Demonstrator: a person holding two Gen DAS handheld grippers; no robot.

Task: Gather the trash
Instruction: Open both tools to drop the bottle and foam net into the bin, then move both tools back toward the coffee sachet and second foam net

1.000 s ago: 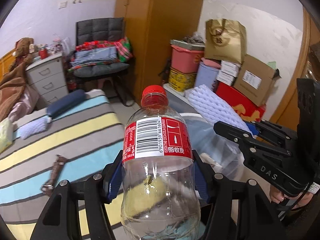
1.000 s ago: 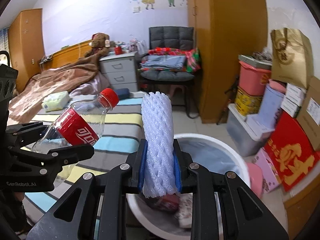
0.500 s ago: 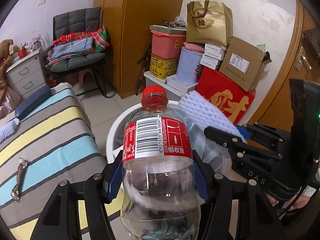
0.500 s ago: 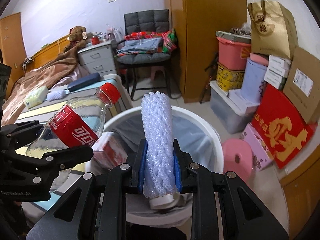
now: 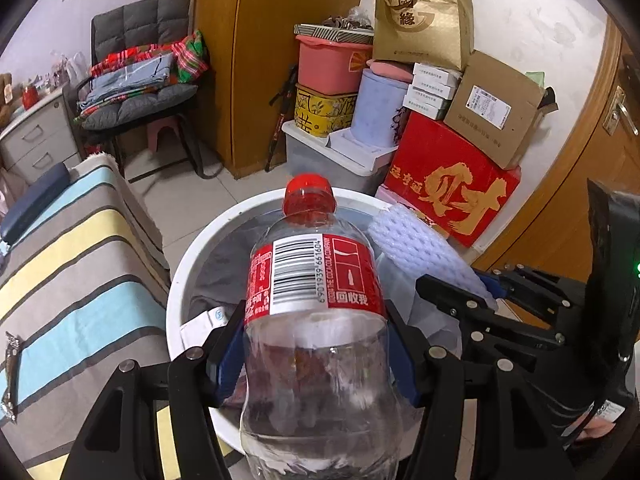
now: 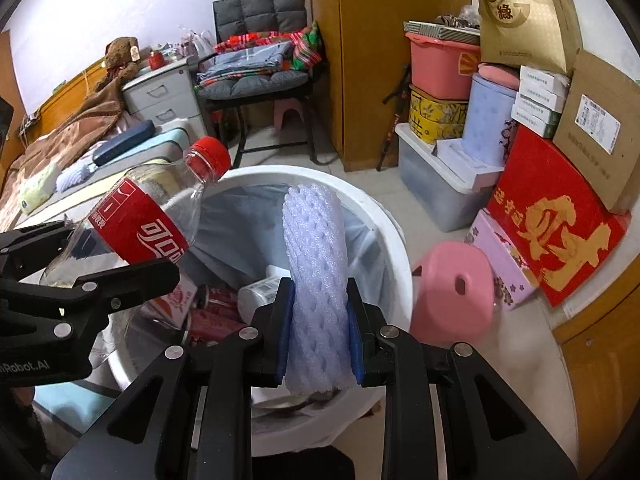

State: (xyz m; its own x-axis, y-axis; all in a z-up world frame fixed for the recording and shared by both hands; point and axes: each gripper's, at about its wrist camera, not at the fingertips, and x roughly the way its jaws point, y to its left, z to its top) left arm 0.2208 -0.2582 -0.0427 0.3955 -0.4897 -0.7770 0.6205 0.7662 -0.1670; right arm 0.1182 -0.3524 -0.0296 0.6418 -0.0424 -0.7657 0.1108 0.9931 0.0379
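My left gripper (image 5: 316, 356) is shut on an empty clear plastic bottle (image 5: 316, 320) with a red cap and red label, held over the white trash bin (image 5: 180, 276). In the right wrist view the same bottle (image 6: 140, 224) slants over the bin's left rim (image 6: 384, 216). My right gripper (image 6: 320, 336) is shut on a white foam net sleeve (image 6: 316, 256), which stands upright above the bin's opening. The sleeve (image 5: 416, 248) shows to the right of the bottle in the left wrist view. Cans and wrappers (image 6: 216, 312) lie inside the lined bin.
A striped bed (image 5: 72, 272) lies left of the bin, with a wrapper (image 5: 10, 376) at its edge. A pink stool (image 6: 452, 288), a red box (image 6: 556, 220) and stacked boxes (image 5: 496, 108) stand right of the bin. A chair (image 6: 256, 76) and wardrobe (image 5: 256, 48) are behind.
Both grippers have swung away from the bed and come down over the bin, still holding the bottle and the foam sleeve. The bin's inside and its trash now show.
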